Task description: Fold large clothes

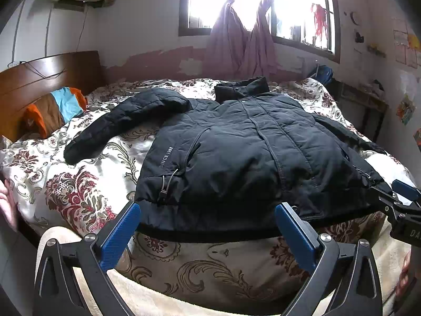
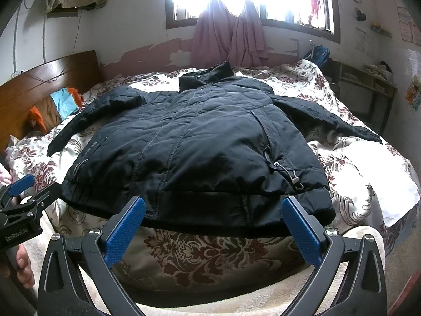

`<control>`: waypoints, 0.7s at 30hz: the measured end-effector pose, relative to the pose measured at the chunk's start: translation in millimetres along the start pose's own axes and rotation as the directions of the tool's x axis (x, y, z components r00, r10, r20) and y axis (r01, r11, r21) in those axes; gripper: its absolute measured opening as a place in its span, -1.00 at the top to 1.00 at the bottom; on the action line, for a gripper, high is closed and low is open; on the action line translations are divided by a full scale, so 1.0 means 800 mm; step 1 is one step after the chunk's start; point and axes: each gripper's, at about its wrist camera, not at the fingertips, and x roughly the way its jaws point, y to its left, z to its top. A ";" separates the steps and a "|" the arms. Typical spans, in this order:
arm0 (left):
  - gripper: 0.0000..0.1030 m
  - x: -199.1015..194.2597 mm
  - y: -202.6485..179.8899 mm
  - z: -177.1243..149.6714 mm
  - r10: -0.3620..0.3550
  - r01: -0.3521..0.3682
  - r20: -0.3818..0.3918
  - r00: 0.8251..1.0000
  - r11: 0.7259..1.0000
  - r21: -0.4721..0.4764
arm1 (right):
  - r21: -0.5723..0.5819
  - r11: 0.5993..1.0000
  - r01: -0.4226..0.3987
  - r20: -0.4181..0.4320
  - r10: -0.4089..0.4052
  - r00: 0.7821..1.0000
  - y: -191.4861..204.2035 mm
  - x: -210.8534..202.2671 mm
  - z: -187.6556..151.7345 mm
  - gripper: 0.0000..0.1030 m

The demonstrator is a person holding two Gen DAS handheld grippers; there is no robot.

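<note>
With nothing folded yet, laid flat and face up on the floral quilt [image 1: 79, 184]: black padded jacket [image 1: 250, 144], zipped, collar [image 1: 242, 87] away at twelve o'clock, hem [image 1: 210, 230] at six o'clock along the near bed edge. Long axis running six to twelve, straight away from both cameras. Sleeves flung outward: left sleeve [image 1: 118, 121] bent out toward ten o'clock, right sleeve [image 2: 329, 121] stretched toward two o'clock.

Left gripper [image 1: 208, 233] spread wide, empty, blue pads [image 1: 121, 234] level with the hem, under the corner bearing the drawcord toggle [image 1: 164, 188] and white lettering. Right gripper [image 2: 213, 227] likewise gaping, holding nothing, hovering at the hem below the other hem corner [image 2: 315, 205]. Neither clearly touching cloth, though too close to the hem to be sure.

Judged from this: each sleeve well apart from its gripper, cuffs about halfway up the bed. Left gripper nearer the bent sleeve, right nearer the straight one. Likely next: reach past the hem toward ten and two o'clock, then bring sleeves across the chest
</note>
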 end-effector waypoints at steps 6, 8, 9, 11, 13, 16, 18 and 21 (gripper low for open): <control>-1.00 0.000 0.000 0.000 0.000 0.000 0.001 1.000 1.000 -0.001 | 0.002 1.000 -0.002 0.000 0.002 1.000 -0.002 0.000 0.000 -0.98; -1.00 0.002 0.001 0.001 0.001 -0.001 0.002 1.000 1.000 -0.003 | 0.003 1.000 -0.003 0.000 0.003 1.000 -0.002 0.001 -0.002 -0.98; -1.00 -0.002 0.000 0.003 0.001 -0.001 0.002 1.000 1.000 -0.002 | 0.004 1.000 -0.003 0.000 0.003 1.000 -0.002 0.001 -0.003 -0.98; -1.00 -0.003 0.000 0.004 0.000 0.000 0.003 1.000 1.000 -0.002 | 0.005 1.000 -0.004 0.000 0.004 1.000 -0.002 0.001 -0.002 -0.98; -1.00 -0.003 0.000 0.004 0.000 0.000 0.004 1.000 1.000 -0.001 | 0.005 1.000 -0.005 0.000 0.005 1.000 -0.002 0.001 -0.003 -0.98; -1.00 -0.003 0.001 0.004 0.000 0.000 0.004 1.000 1.000 -0.001 | 0.007 1.000 -0.005 0.000 0.005 1.000 -0.002 0.001 -0.003 -0.98; -1.00 -0.003 0.001 0.005 0.000 0.000 0.004 1.000 1.000 -0.002 | 0.007 1.000 -0.005 0.000 0.005 1.000 -0.002 0.001 -0.002 -0.98; -1.00 -0.003 0.000 0.004 0.001 -0.001 0.004 1.000 1.000 -0.002 | 0.007 1.000 -0.006 0.000 0.006 1.000 -0.003 0.001 -0.002 -0.98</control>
